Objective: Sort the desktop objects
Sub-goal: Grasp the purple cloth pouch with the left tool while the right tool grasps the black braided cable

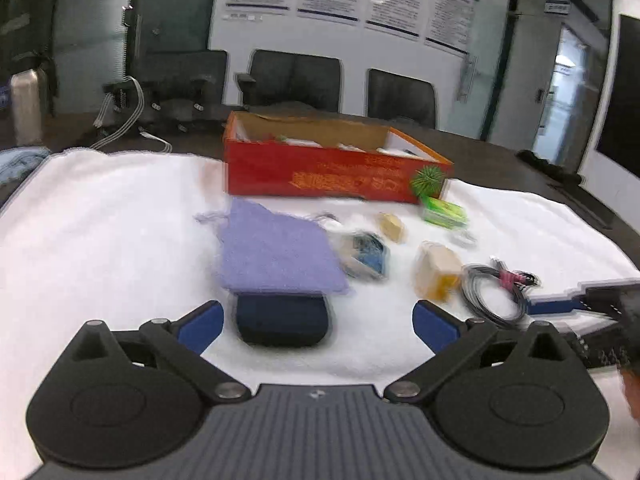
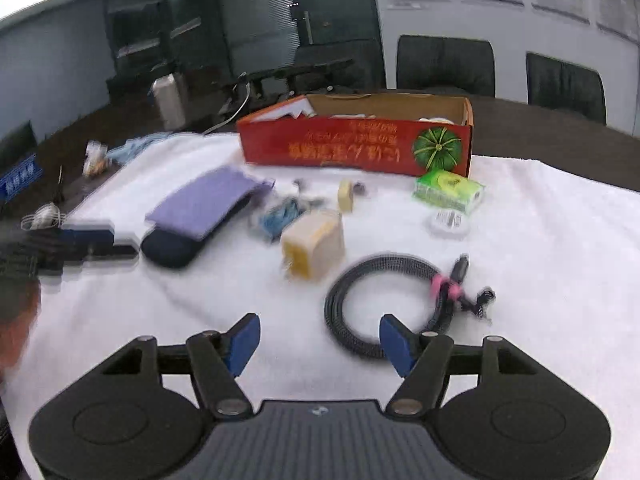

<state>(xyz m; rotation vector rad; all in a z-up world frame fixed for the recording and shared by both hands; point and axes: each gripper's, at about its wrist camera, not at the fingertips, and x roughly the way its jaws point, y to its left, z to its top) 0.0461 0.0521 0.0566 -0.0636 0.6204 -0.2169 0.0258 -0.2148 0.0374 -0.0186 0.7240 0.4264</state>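
Both my hand-held grippers, left (image 1: 318,320) and right (image 2: 320,342), gape empty. Ahead, the red box (image 2: 356,144) already holds some things; the purple pouch (image 1: 276,252), charger (image 2: 314,242), coiled cable (image 2: 384,304) and tissue pack (image 2: 448,188) lie unsorted on the surface (image 2: 540,260).

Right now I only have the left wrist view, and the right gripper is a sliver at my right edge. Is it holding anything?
Observer: No. In the right wrist view the right gripper is open, with only white towel between its pads.
Operator: Where's the cable relative to it?
Observer: The coiled black cable lies flat on the towel just ahead. Its near arc runs behind the fingertip on the picture's right. The blur hides whether they touch.
Operator: Is the coil loose?
Observer: No, it is bound by a pink tie on its far right side, with the plug ends sticking out past it.
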